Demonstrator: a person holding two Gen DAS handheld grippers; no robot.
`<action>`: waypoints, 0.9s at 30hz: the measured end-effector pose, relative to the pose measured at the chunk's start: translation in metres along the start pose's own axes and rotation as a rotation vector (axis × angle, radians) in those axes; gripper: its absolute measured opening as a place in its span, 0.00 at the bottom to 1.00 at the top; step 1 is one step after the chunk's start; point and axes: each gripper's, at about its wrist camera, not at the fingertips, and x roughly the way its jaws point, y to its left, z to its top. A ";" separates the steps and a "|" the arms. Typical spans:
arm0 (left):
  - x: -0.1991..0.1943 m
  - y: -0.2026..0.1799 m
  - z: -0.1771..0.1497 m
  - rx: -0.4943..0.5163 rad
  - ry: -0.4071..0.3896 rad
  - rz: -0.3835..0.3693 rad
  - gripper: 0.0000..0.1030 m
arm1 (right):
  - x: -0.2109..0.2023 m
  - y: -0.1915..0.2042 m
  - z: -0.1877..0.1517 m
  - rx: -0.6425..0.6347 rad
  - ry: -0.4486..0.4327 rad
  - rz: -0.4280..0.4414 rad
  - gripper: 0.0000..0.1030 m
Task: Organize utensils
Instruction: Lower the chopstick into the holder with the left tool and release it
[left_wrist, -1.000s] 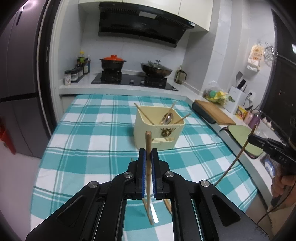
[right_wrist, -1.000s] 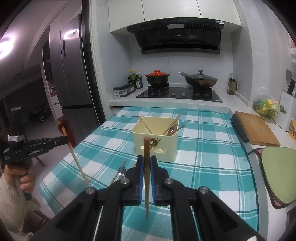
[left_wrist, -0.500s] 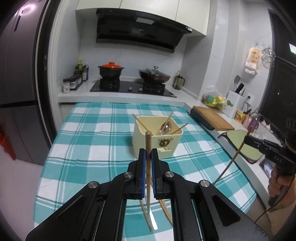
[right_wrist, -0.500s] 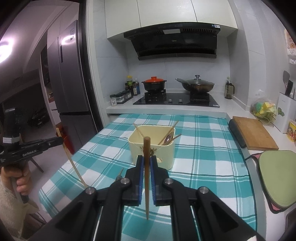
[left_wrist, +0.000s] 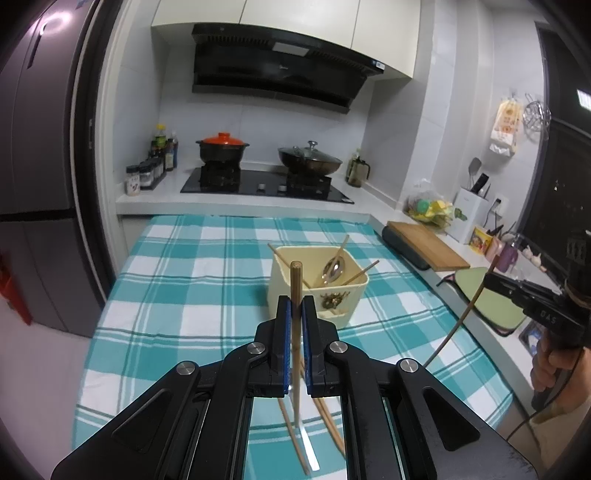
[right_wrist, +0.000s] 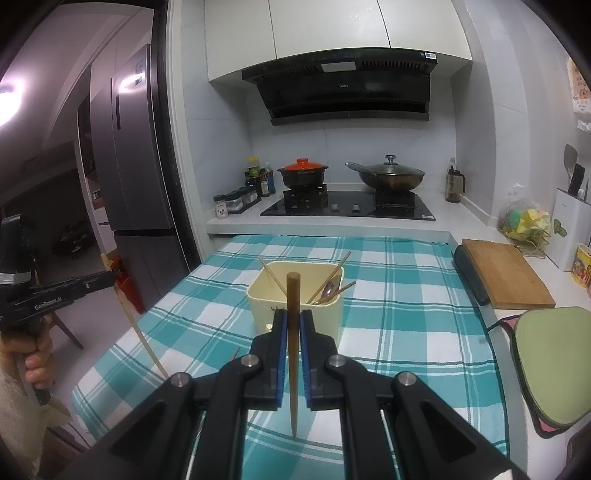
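Beyond both sets of fingers, the cream bin (right_wrist: 295, 295) holds leaning chopsticks and a spoon (left_wrist: 333, 266), while each gripper, left (left_wrist: 295, 314) and right (right_wrist: 293, 325), clenches one upright chopstick (left_wrist: 295, 291), tip down.

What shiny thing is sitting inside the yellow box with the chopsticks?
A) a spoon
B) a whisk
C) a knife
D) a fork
A: a shiny metal spoon leans inside the yellow box among the chopsticks, its rounded bowl facing the left wrist camera.
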 end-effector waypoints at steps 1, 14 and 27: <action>0.001 0.000 0.002 0.000 -0.001 -0.002 0.04 | 0.001 -0.001 0.001 0.001 0.000 -0.001 0.07; 0.000 -0.009 0.071 0.012 -0.133 -0.016 0.04 | 0.005 -0.003 0.057 -0.031 -0.094 -0.007 0.07; 0.090 -0.035 0.135 -0.001 -0.210 0.018 0.04 | 0.063 0.008 0.127 -0.089 -0.283 0.006 0.07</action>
